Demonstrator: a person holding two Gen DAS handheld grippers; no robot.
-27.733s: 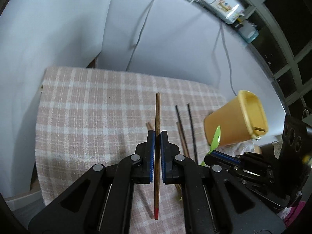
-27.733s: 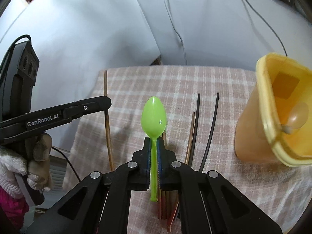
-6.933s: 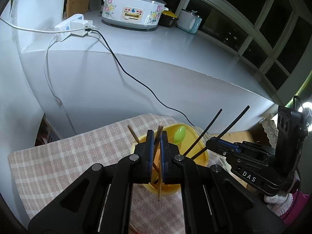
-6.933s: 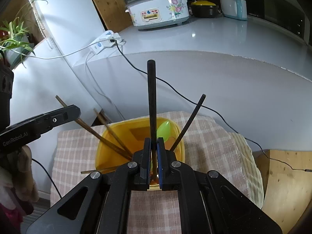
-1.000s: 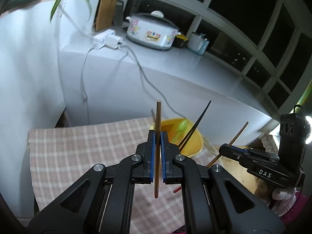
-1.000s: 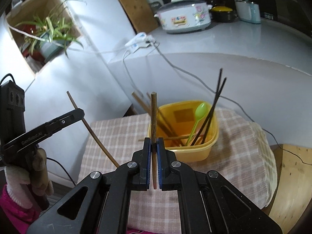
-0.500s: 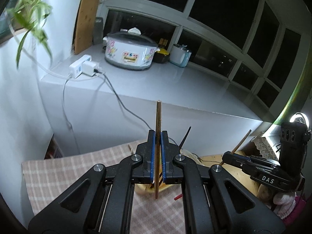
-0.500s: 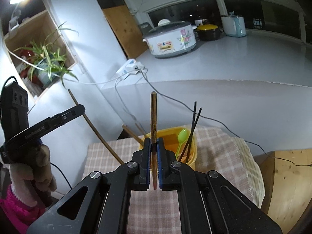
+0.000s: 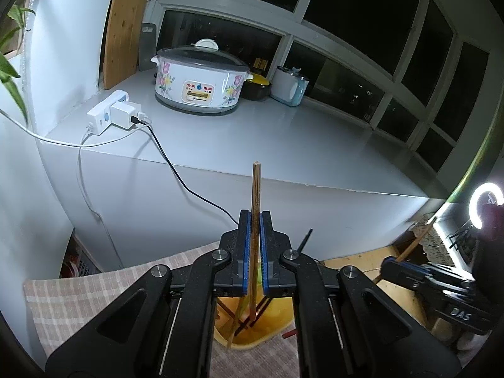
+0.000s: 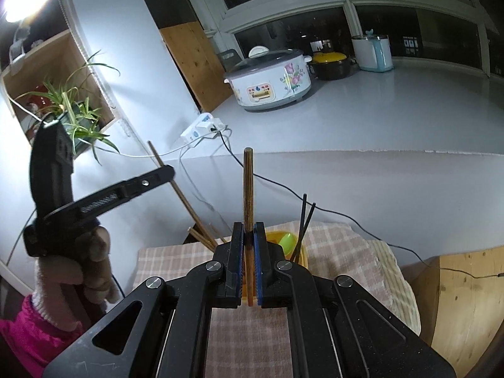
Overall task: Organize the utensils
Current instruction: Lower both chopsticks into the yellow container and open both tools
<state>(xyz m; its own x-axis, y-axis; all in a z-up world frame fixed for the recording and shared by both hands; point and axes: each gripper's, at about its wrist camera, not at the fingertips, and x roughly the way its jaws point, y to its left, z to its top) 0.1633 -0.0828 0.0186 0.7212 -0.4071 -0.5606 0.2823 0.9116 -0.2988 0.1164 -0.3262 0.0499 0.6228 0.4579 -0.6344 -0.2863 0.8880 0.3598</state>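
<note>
My left gripper (image 9: 255, 220) is shut on a brown wooden chopstick (image 9: 254, 195) that stands upright above the yellow container (image 9: 267, 330). That container holds more chopsticks and sits just below the fingers. My right gripper (image 10: 248, 230) is shut on another brown chopstick (image 10: 248, 186), also upright. Beyond it the yellow container (image 10: 300, 256) holds a green spoon (image 10: 285, 241), two black chopsticks (image 10: 304, 220) and brown ones (image 10: 201, 234). The left gripper (image 10: 167, 170) shows at the left of the right wrist view with its chopstick (image 10: 171, 178). The right gripper (image 9: 386, 263) shows at the lower right of the left wrist view.
A pink checked cloth (image 10: 334, 245) covers the table under the container. Behind it a grey counter (image 9: 283, 145) carries a flowered rice cooker (image 9: 198, 78), a power strip (image 9: 113, 115) with cables hanging down, and a pale blue appliance (image 9: 289, 86). A wooden surface (image 10: 466, 289) lies right.
Both grippers have risen with their chopsticks, and the views now tilt up toward the counter. The yellow container has dropped lower in both views and sits partly behind the fingers.
</note>
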